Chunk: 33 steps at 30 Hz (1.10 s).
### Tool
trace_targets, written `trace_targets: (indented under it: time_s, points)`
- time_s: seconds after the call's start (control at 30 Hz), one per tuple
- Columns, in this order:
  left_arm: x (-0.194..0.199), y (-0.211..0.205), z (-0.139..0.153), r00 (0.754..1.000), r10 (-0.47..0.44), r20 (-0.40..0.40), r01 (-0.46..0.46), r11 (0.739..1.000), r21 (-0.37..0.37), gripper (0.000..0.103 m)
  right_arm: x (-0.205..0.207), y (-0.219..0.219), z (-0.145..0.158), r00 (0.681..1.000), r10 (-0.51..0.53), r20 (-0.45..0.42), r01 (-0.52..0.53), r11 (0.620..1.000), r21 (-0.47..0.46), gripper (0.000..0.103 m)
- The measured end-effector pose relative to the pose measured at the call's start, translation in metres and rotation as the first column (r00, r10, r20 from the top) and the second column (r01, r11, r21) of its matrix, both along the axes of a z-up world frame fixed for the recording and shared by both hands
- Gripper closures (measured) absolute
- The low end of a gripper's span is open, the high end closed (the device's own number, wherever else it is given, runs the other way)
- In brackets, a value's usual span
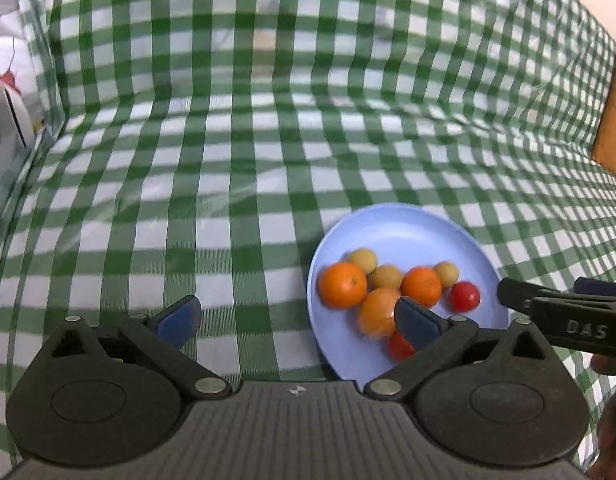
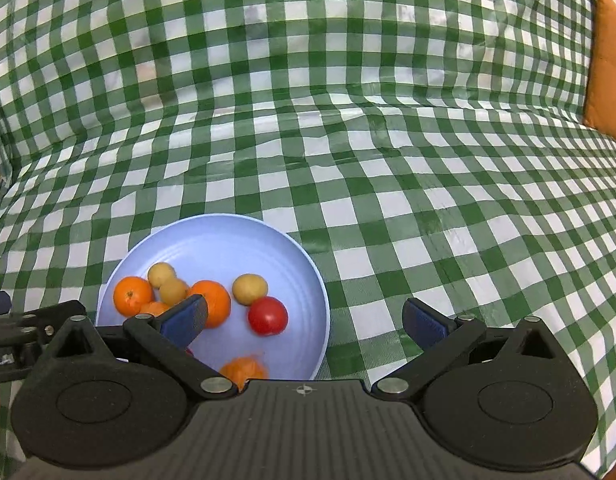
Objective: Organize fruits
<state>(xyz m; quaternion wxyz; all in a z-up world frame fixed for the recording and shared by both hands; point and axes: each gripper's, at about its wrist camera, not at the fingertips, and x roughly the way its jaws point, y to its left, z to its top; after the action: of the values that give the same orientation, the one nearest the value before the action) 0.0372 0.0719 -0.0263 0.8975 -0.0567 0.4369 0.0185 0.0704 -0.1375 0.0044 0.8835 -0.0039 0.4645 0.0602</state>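
A: Start at the left gripper [image 1: 297, 322]. How do its jaws stand?

B: Spread wide, with nothing between them but checked cloth. In the left wrist view the right-hand blue pad overlaps the near left part of the blue plate [image 1: 392, 232] and covers part of a blurred orange [image 1: 376, 310]; I cannot tell whether it touches the fruit.

A: And the right gripper [image 2: 303, 322]?

B: Also spread, holding nothing. In its own view the left-hand pad sits in front of the plate's fruit, and the other pad is over bare cloth at about three o'clock of the plate.

A: Where is the fruit?

B: All on the plate. In the right wrist view an orange at nine o'clock [image 2: 132, 295], a second orange [image 2: 215, 300] near the middle, partly behind the pad, and a blurred one [image 2: 243, 370] at six o'clock by the near rim. Three small yellowish round fruits: two touching at about ten o'clock [image 2: 161, 274], one [image 2: 249, 288] just past the middle. A red tomato [image 2: 267, 315] lies just below that one, toward four o'clock. The left wrist view shows a second red one [image 1: 400, 346] by the near rim, half hidden behind the pad.

A: Beyond the plate?

B: The table, under a green-and-white checked cloth [image 2: 428, 200] that rises in folds at the back. An orange cushion [image 2: 606, 76] sits at two o'clock, at the edge of the cloth.
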Motion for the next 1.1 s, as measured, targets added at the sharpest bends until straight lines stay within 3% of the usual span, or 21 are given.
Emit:
trace_targets:
  time_s: [0.33, 1.1]
  points:
    - [0.006, -0.020, -0.011, 0.999, -0.021, -0.042, 0.022, 0.999, 0.046, 0.001, -0.007, 0.000, -0.001, 0.999, 0.036, -0.018, -0.037, 0.998, -0.049, 0.001]
    - [0.014, -0.028, -0.018, 0.997, -0.027, -0.066, 0.029, 0.999, 0.031, 0.001, -0.006, 0.003, -0.007, 0.998, 0.059, -0.025, -0.061, 0.994, -0.087, 0.001]
